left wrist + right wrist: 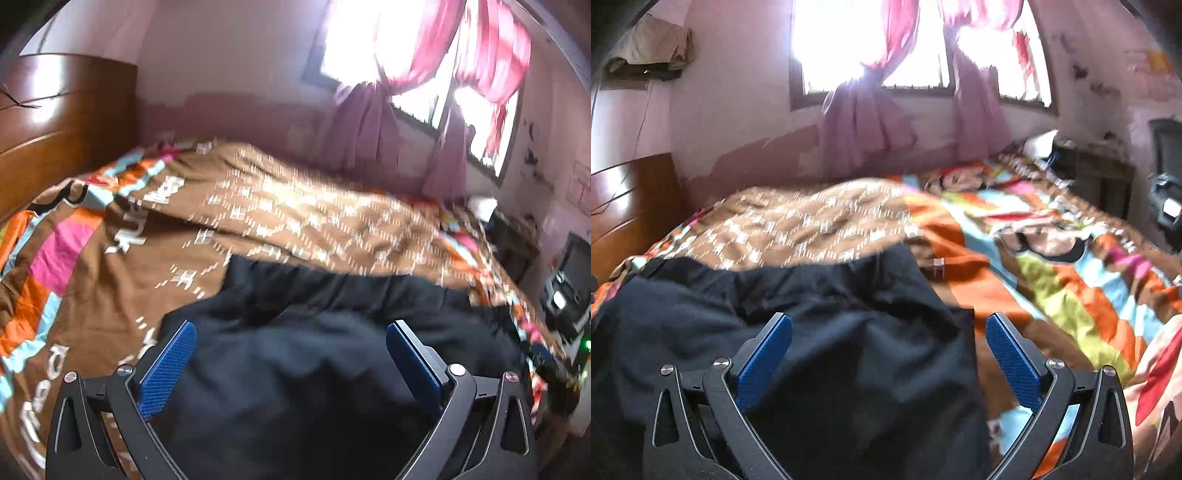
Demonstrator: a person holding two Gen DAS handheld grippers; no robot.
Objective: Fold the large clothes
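Dark cloth fills the lower middle of the left wrist view: the black garment [295, 362] lies on the patterned bedspread [110, 266], soft and bunched, with rounded folds and a wrinkled far edge. It sits directly ahead of the left gripper [291, 354] and under it, between the two blue pads, which stand wide apart and hold nothing. Whether the pads touch the fabric I cannot tell.

From the right wrist view, the same black garment [820, 332] spreads ahead and to the left of the right gripper [888, 350]. Its right edge ends between the pads, so the right pad is over the colourful bedspread [1052, 295]. This gripper is also spread wide, gripping nothing. The picture is blurred.
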